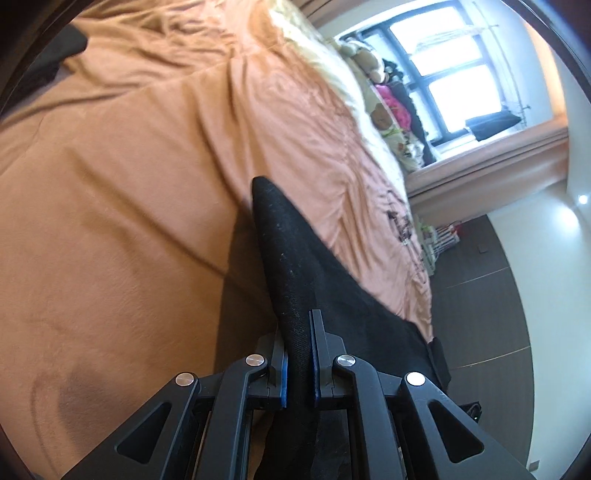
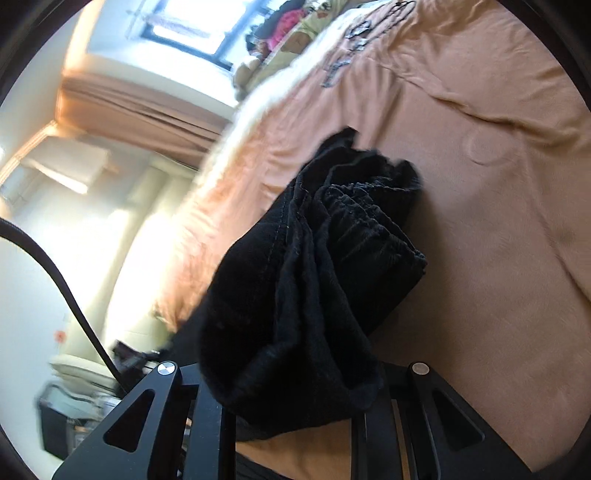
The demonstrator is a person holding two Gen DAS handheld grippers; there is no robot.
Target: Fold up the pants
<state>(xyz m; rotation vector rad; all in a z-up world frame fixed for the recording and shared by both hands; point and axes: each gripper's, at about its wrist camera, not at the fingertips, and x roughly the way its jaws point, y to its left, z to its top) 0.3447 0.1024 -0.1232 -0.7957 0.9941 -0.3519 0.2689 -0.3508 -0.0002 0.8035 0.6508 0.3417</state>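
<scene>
Left wrist view: the left gripper (image 1: 298, 354) has its 2 blue-padded fingers (image 1: 283, 376) pressed onto a fold of black pants (image 1: 291, 266), pinching the fabric between them. The cloth rises from the jaws in a narrow, pointed ridge and spreads rightward over the edge of a bed covered in an orange-brown blanket (image 1: 122, 177). Past the bed's far side stand stuffed toys (image 1: 373, 62) below a bright window (image 1: 447, 70), with a curtain (image 1: 491, 162) and dark floor (image 1: 480, 295) to the right.

Right wrist view: the right gripper (image 2: 295, 373) is largely buried under a bunched mass of the same black pants (image 2: 317, 266), whose gathered waistband (image 2: 369, 218) faces the camera. The fingertips are hidden by the cloth, yet the garment hangs from between the 2 arms, so the jaws appear clamped on it. The bundle is held above the orange-brown blanket (image 2: 480, 184). A black cable (image 2: 70, 291) curves along the left, with the window (image 2: 192, 29) blurred beyond.
</scene>
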